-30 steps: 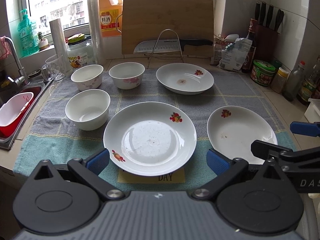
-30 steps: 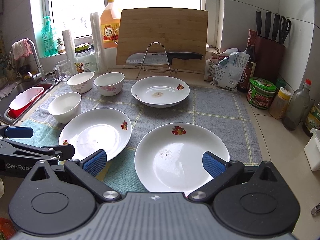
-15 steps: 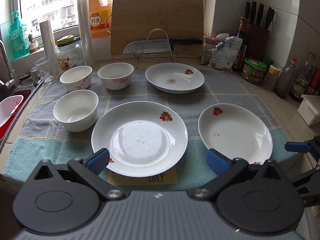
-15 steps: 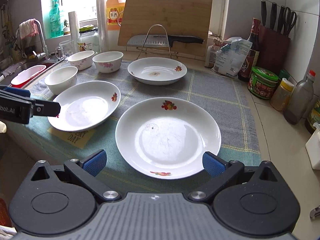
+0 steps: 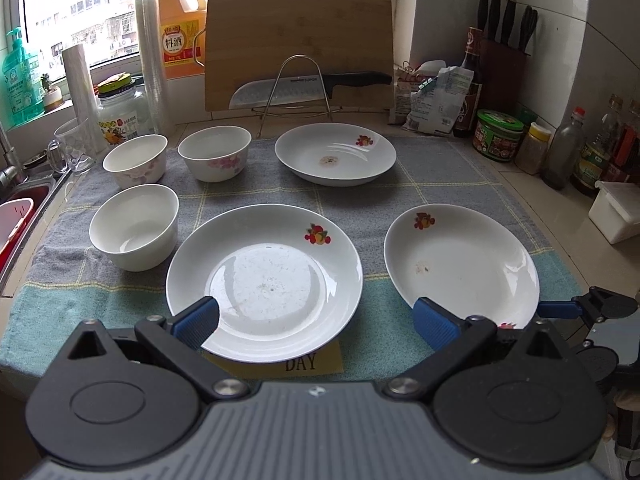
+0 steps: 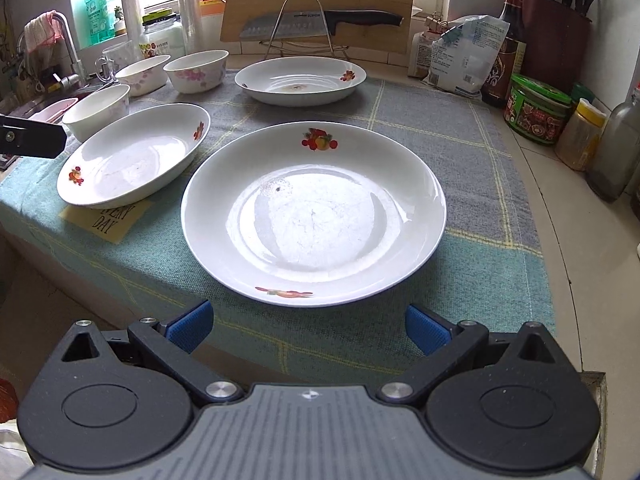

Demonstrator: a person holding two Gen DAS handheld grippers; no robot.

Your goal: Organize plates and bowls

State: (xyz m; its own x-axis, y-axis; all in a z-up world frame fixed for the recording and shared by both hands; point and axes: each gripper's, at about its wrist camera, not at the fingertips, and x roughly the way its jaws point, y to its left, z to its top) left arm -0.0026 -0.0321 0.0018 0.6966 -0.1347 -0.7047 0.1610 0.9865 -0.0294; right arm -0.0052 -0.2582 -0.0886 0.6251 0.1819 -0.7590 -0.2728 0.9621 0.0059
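Three white plates and three white bowls lie apart on a grey and green cloth covering the tabletop. In the left wrist view, the centre plate occupies the lower middle of the frame, the right plate lies at lower right, and the far plate sits at upper centre. The plain bowl stands at middle left, just beside the centre plate; the two flowered bowls stand behind it, side by side. A yellow label protrudes from under the near rim of the centre plate. The left tool is spread wide, its blue fingertips flanking the near edge of the centre plate, gripping nothing. The right tool is likewise spread, positioned at the front edge of the tabletop just short of the right plate, holding nothing. At the top of the frame, a cutting board leans against the wall behind a knife resting on a wire rack.
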